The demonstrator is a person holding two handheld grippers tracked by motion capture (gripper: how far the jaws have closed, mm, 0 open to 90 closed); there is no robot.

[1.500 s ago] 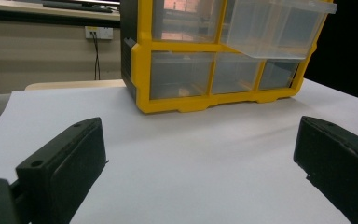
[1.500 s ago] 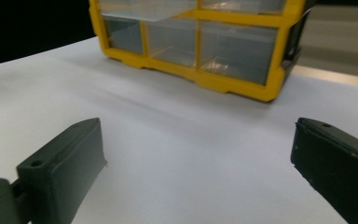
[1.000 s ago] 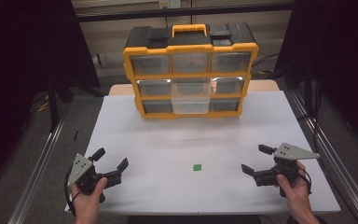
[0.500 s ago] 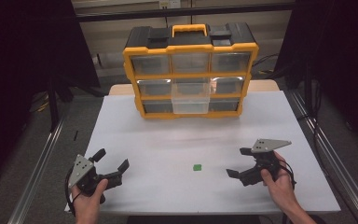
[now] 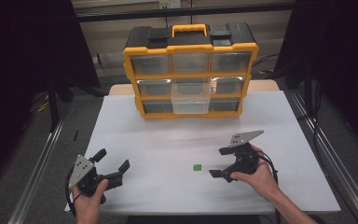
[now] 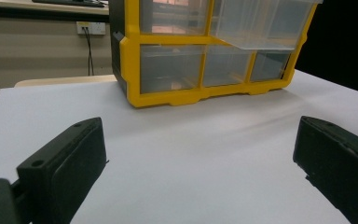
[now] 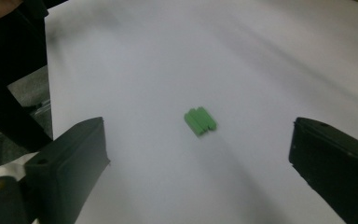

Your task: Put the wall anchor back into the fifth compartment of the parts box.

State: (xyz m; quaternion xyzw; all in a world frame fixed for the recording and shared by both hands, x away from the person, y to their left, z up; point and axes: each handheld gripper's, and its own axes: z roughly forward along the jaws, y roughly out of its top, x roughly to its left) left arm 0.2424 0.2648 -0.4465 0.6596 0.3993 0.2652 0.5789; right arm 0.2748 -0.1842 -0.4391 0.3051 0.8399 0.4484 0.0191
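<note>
Small green block (image 7: 200, 121) lies on the white worktop (image 5: 168, 149), ahead between my right gripper (image 5: 224, 162) fingers, wide open, empty. Long axis diagonal to them. Left gripper (image 5: 113, 164) open, empty, well apart.

Small block (image 5: 196, 167) on table (image 5: 149, 135), before drawer cabinet (image 5: 190, 70).

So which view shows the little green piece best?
The right gripper view: the green piece lies large and ridged on the white table, ahead of the open fingers. In the high view it is a speck.
</note>
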